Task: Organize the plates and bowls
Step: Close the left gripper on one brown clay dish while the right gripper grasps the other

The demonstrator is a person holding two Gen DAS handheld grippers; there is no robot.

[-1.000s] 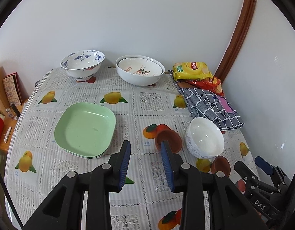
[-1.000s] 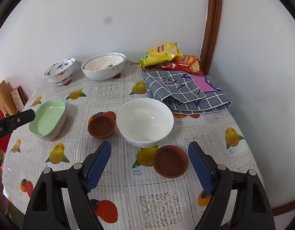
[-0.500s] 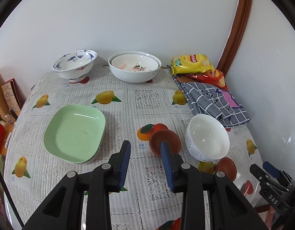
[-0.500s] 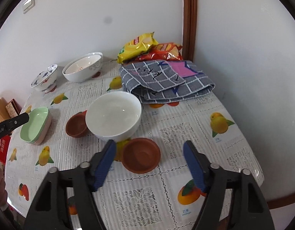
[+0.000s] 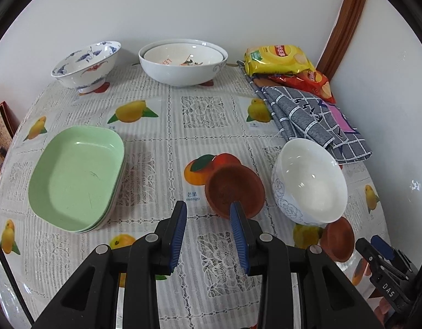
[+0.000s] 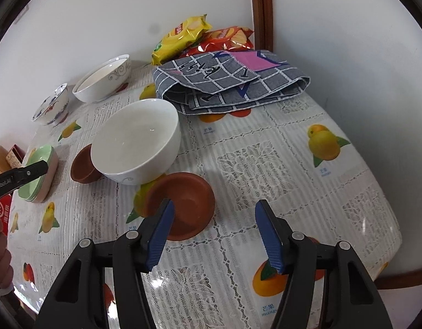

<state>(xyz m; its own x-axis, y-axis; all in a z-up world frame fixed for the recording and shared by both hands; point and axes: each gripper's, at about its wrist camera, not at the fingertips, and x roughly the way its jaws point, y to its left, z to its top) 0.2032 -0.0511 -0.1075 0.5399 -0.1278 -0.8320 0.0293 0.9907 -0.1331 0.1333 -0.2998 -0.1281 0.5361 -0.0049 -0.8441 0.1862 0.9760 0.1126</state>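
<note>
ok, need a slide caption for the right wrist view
Right gripper, jaws closing and empty, above a brown saucer beside the white bowl.

Bright, sharp, fisheye-warped edges

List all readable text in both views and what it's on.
"mango": tablecloth, under a fruit print.
"DAS": right tongs, on the arm.
"RobotAI", partly cut off: left tongs, on the arm.
Red letters inside the large white bowl: partly hidden, unreadable.
Yellow chip bag logo: too blurred.
</note>
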